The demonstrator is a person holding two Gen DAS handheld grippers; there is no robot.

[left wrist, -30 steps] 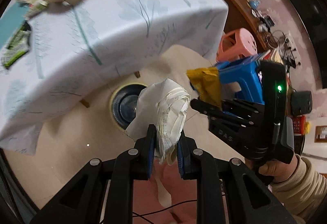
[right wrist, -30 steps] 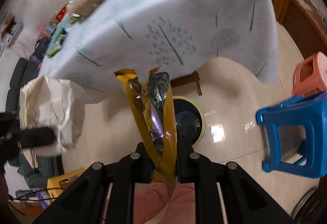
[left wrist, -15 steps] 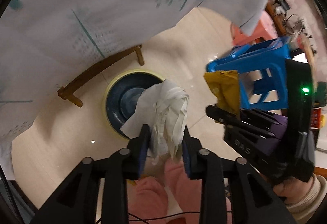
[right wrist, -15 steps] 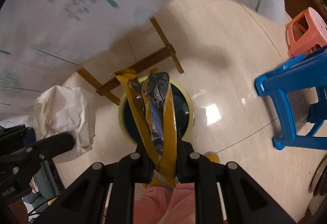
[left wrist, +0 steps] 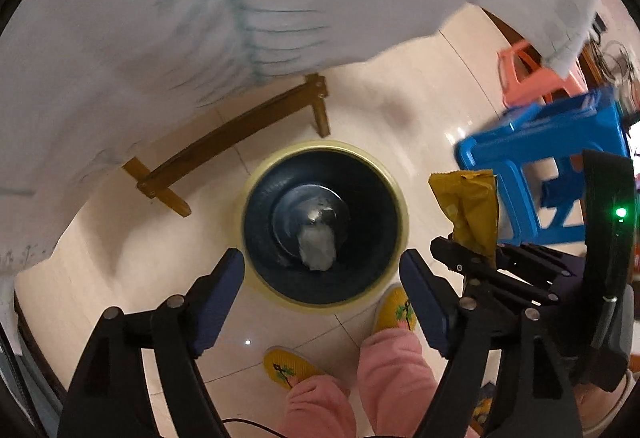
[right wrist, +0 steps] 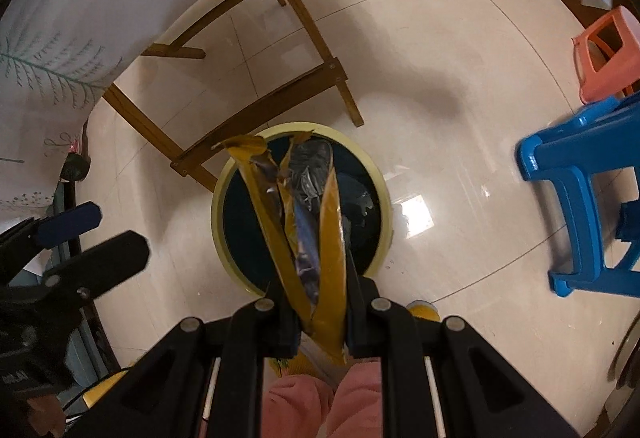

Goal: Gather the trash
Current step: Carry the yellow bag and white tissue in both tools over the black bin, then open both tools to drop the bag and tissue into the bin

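Note:
A round bin (left wrist: 256, 286) with a pale yellow rim and a dark liner stands on the floor right below both grippers. A crumpled white paper wad (left wrist: 318, 248) lies deep inside it. My left gripper (left wrist: 322, 300) hangs over the bin with its jaws opening and nothing between them. My right gripper (right wrist: 318, 322) is shut on a torn yellow snack wrapper (right wrist: 316, 238) with a silver lining, held over the bin (right wrist: 224, 238). In the left wrist view the wrapper (left wrist: 470, 214) and right gripper (left wrist: 472, 270) show at the right.
A table with a white leaf-print cloth (left wrist: 200, 18) overhangs the bin, its wooden legs (left wrist: 228, 138) just beyond. A blue stool (left wrist: 532, 174) and a pink stool (right wrist: 608, 54) stand to the right. A person's pink trouser legs (left wrist: 352, 386) and yellow slippers (left wrist: 394, 312) are beside the bin.
Both grippers sank from table height down over the bin. The left jaws spread and the white paper wad dropped into the bin. The right gripper kept hold of the yellow wrapper.

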